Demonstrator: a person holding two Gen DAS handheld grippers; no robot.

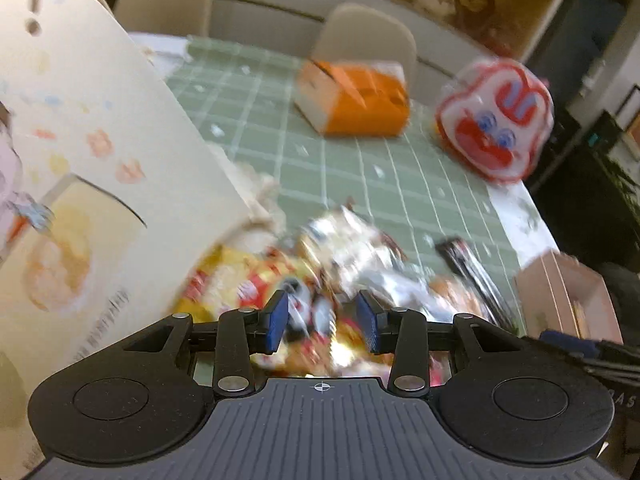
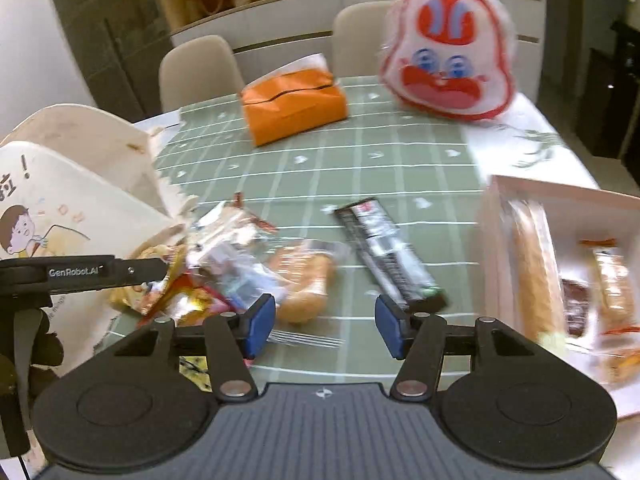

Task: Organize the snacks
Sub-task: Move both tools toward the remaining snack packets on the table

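A big surface [image 2: 400, 168] with a green cloth and white lines holds everything. On the left stands a tall cream paper bag [image 2: 80, 200] with a cartoon child drawn on it; in the left wrist view the same bag [image 1: 100, 160] fills the left side. At the far right sits a puffy white and red bag with a funny face [image 2: 448, 52]. Next to it, to the left and also far away, lies an orange tissue box [image 2: 294, 104]. On the right and near is a pink box [image 2: 560, 200] with long wrapped snacks inside it.

The pile of snacks [image 2: 224, 268] lies in the middle, just beside the foot of the cream bag. It is blurry, so the packets are hard to tell apart, but some look yellow and red and some shiny and clear. A wrapped bun [image 2: 304, 280] lies at the right edge of the pile. A long black packet [image 2: 388, 256] lies alone to the right of the bun.

The left gripper [image 1: 323, 316] hangs over the pile, its jaws apart with nothing pinched. The right gripper [image 2: 325, 326] hangs over the cloth between the bun and the black packet, its jaws wide apart and holding nothing.
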